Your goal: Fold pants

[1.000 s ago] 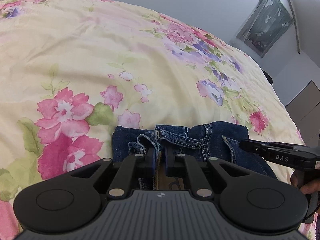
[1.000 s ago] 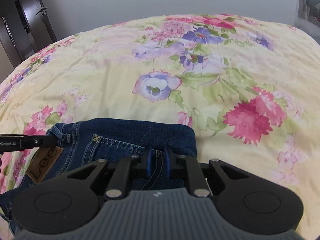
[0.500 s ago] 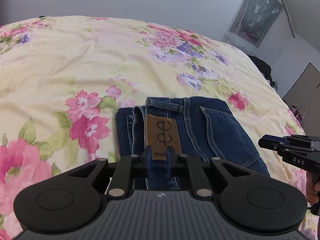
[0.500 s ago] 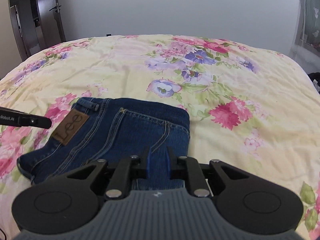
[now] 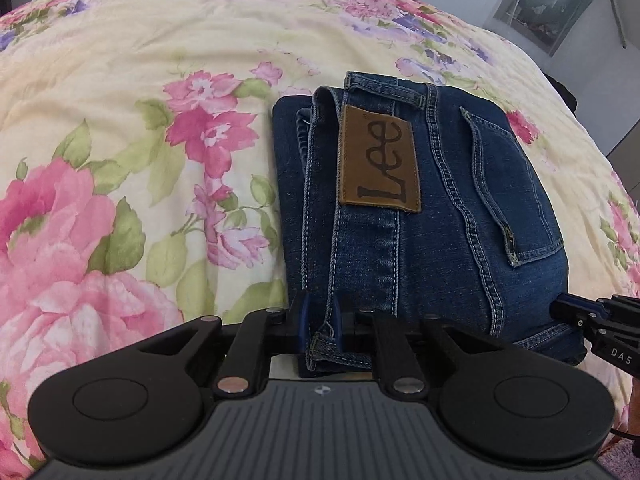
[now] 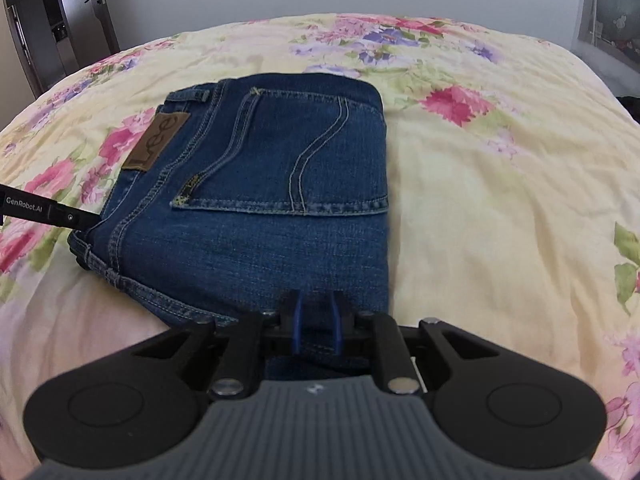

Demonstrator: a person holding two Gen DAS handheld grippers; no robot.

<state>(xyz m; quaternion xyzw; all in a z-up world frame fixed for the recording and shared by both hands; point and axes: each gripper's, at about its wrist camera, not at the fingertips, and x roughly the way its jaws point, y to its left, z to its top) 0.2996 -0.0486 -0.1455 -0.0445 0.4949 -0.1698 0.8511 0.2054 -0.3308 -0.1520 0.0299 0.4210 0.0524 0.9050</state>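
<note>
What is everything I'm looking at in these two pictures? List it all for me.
jeans: one, dark blue, folded flat on the bed.
leather patch: one, brown, on the jeans' waistband.
bedspread: one, pale yellow with pink and purple flowers, under the jeans.
door: one, dark, far left wall.
wall hanging: one, grey-green, far right.
left gripper: one, black, blue pads, denim hem between them.
right gripper: one, black, blue pads, at the jeans' near edge.
</note>
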